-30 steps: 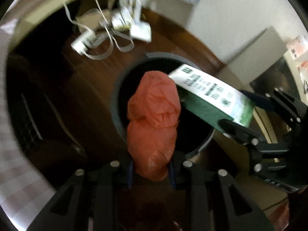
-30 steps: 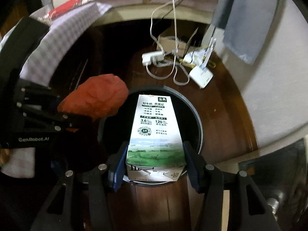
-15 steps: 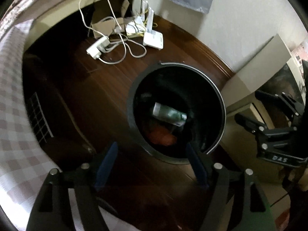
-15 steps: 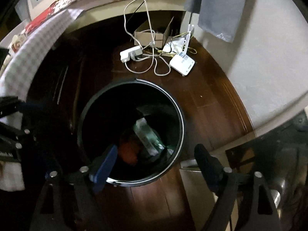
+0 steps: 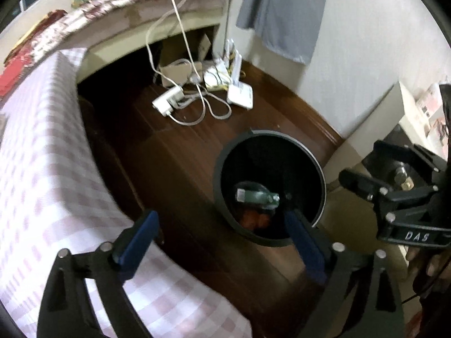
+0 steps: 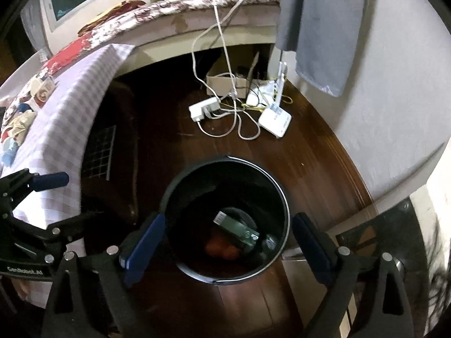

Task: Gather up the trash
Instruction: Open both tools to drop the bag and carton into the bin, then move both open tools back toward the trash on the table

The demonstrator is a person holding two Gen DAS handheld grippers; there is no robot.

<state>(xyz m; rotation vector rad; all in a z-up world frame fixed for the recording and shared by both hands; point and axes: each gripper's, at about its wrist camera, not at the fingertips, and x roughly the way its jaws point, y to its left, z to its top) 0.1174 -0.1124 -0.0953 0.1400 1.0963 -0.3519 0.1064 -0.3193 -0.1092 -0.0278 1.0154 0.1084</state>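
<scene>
Two grippers hang above a dark bin (image 6: 225,219) on a wood floor (image 6: 310,163), and both stand wide open with nothing between their blue pads. The left gripper (image 5: 222,242) has one pad over a checked cloth (image 5: 42,169) and the other over the bin's near rim. The right gripper (image 6: 225,242) straddles the bin. Down inside lie a green carton (image 6: 236,228), its print too small to read, and an orange bag (image 6: 220,249) partly under it. In the left view the right gripper's body shows the letters "DAS"; in the right view the left gripper's body reads "GenRobot.AI". Near the wall, well apart from the bin, sit a white power strip (image 6: 204,108), a router (image 6: 274,121), tangled cables and a cardboard box (image 6: 225,83).
</scene>
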